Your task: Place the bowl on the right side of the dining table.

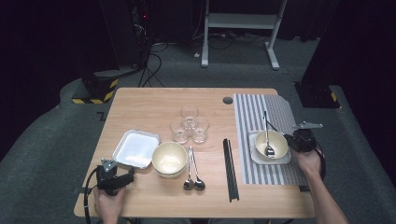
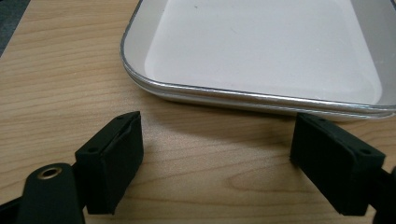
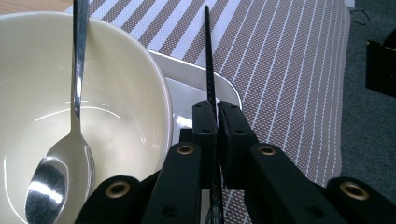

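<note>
My right gripper [image 1: 290,140] [image 3: 217,106] is shut on a thin black chopstick [image 3: 208,51], which sticks out past the jaws over the striped placemat [image 1: 261,109] [image 3: 289,70]. It hovers at the right rim of a cream bowl [image 1: 279,143] [image 3: 121,107] with a metal spoon [image 1: 268,149] [image 3: 56,172] in it. Under this bowl lies a small white square plate [image 1: 254,157] [image 3: 205,77]. My left gripper [image 1: 130,174] [image 2: 217,126] stands open low over the wooden table, just short of the near edge of a white square plate [image 1: 135,148] [image 2: 261,51].
A second cream bowl [image 1: 169,157] sits mid-table with two spoons [image 1: 189,182] to its right. Behind it stand three glasses [image 1: 189,122]. More black chopsticks [image 1: 229,170] lie left of the placemat. A round cable hole [image 1: 228,100] is near the far edge.
</note>
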`<act>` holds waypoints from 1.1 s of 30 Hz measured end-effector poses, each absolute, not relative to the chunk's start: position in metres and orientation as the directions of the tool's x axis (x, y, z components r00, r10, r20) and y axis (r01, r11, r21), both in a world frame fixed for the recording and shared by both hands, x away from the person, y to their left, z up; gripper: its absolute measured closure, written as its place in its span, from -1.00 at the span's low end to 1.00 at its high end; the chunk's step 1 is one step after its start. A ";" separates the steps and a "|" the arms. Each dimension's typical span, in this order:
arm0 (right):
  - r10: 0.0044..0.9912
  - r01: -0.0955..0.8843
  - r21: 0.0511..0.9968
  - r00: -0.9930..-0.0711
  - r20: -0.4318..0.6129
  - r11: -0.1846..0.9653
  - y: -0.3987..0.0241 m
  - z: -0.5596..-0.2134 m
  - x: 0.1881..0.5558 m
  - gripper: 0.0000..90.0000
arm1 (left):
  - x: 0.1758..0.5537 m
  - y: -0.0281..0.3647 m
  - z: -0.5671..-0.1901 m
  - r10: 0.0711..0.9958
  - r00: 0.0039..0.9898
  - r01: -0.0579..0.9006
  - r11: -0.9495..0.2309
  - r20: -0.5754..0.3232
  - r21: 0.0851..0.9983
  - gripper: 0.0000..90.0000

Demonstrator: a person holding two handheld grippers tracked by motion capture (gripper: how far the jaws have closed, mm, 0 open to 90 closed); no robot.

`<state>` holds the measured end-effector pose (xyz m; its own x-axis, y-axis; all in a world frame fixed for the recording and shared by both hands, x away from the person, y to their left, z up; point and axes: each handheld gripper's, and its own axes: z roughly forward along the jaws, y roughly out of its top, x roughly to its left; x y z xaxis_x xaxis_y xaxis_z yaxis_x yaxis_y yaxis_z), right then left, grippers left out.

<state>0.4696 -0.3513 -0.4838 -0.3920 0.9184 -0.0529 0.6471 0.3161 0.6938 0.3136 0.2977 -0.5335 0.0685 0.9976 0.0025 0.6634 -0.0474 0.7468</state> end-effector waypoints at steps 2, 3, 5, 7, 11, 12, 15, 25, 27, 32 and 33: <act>0.917 0.647 0.695 -0.396 -0.047 0.315 -0.351 -0.485 0.470 0.91 | 0.314 0.298 -0.533 0.998 0.068 0.664 -0.048 0.003 0.747 -0.62; 0.916 0.646 0.697 -0.399 -0.041 0.313 -0.351 -0.485 0.470 0.91 | 0.314 0.298 -0.533 0.998 0.069 0.663 -0.048 0.003 0.747 -0.62; 0.914 0.646 0.696 -0.403 -0.039 0.314 -0.352 -0.485 0.470 0.91 | 0.314 0.298 -0.533 0.998 0.069 0.663 -0.048 0.003 0.747 -0.62; 0.915 0.650 0.696 -0.403 -0.025 0.305 -0.352 -0.485 0.471 0.91 | 0.314 0.298 -0.533 0.998 0.068 0.663 -0.047 0.003 0.747 -0.62; 0.908 0.650 0.692 -0.419 -0.018 0.314 -0.351 -0.486 0.471 0.91 | 0.314 0.298 -0.533 0.998 0.069 0.663 -0.048 0.003 0.747 -0.62; 0.906 0.650 0.690 -0.422 -0.020 0.318 -0.351 -0.487 0.471 0.91 | 0.314 0.298 -0.533 0.998 0.068 0.663 -0.047 0.002 0.747 -0.62; 0.904 0.649 0.691 -0.428 -0.016 0.319 -0.350 -0.489 0.472 0.91 | 0.314 0.298 -0.533 0.998 0.068 0.664 -0.047 0.003 0.747 -0.62; 0.898 0.648 0.684 -0.439 -0.023 0.335 -0.350 -0.490 0.473 0.91 | 0.314 0.298 -0.533 0.998 0.069 0.664 -0.048 0.002 0.746 -0.62; 0.896 0.647 0.686 -0.444 -0.018 0.335 -0.351 -0.490 0.473 0.91 | 0.314 0.298 -0.533 0.998 0.069 0.664 -0.047 0.002 0.747 -0.62; 0.892 0.643 0.686 -0.452 -0.020 0.341 -0.351 -0.490 0.474 0.91 | 0.314 0.298 -0.533 0.998 0.069 0.664 -0.048 0.003 0.746 -0.62; 0.891 0.643 0.686 -0.454 -0.019 0.342 -0.351 -0.490 0.475 0.91 | 0.314 0.298 -0.533 0.998 0.069 0.664 -0.047 0.002 0.747 -0.62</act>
